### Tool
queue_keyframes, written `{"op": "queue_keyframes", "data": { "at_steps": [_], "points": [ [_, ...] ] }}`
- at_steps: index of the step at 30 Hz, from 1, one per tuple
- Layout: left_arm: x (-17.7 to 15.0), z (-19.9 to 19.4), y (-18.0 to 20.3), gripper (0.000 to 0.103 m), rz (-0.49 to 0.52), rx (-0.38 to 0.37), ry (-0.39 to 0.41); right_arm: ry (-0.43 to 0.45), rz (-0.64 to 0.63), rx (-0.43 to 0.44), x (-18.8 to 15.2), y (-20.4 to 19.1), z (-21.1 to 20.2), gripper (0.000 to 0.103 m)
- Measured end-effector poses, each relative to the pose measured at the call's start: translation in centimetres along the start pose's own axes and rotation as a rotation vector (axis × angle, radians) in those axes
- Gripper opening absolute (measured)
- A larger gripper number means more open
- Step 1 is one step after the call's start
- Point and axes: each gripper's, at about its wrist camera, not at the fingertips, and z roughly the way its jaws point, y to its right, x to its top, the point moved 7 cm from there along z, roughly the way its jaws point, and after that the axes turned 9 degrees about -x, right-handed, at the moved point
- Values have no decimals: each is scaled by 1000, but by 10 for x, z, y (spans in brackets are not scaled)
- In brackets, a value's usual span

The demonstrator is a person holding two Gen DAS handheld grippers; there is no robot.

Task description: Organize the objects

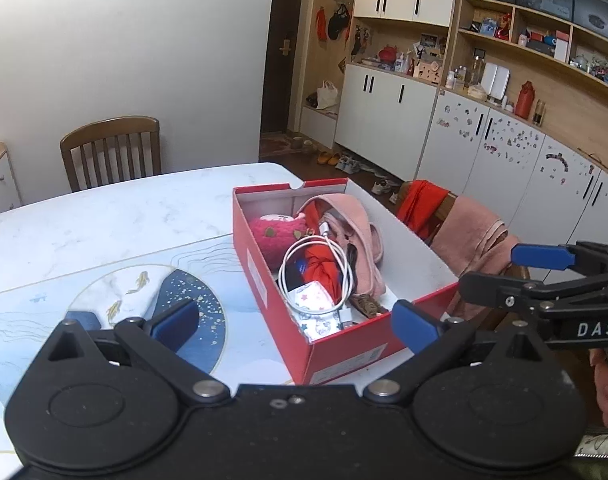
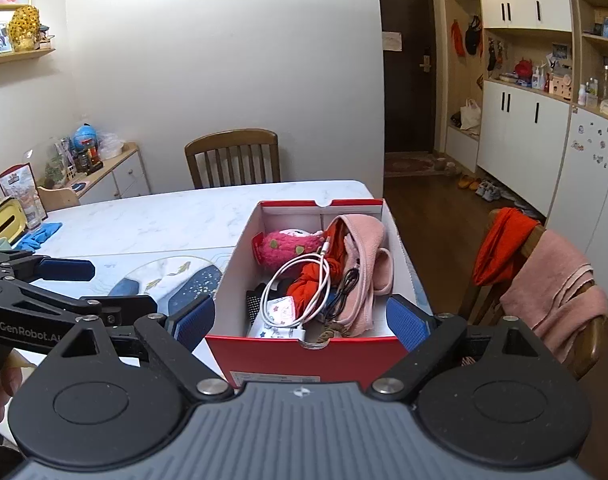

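Marbled white surface point(image 2: 152, 216) carries my red shoebox point(image 2: 304, 354) near its right end, packed with a pink plush toy point(image 2: 292, 246), white charging cable point(image 2: 300, 280), pink cloth point(image 2: 367, 256) and red fabric point(image 2: 309, 280). My right tool point(image 2: 302, 318) stands wide open before the box, gripping nothing; my left tool point(image 1: 294, 322) is likewise open and empty.

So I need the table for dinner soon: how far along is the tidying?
Mostly done, it seems: the plush toy, white cable, pink cloth and other bits lie in the red box. Both the left gripper and right gripper are open and empty. Left: blue cloth on the table's far side.
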Motion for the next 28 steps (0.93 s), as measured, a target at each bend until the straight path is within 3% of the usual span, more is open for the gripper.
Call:
{"op": "queue_keyframes", "data": {
  "at_steps": [20, 28],
  "points": [
    [1, 6, 0, 102, -24, -40, 2, -12, 16, -16, -1, 3, 2, 93],
    [0, 10, -8, 102, -31, -23, -1, -19, 19, -17, -2, 2, 5, 93]
  ]
}}
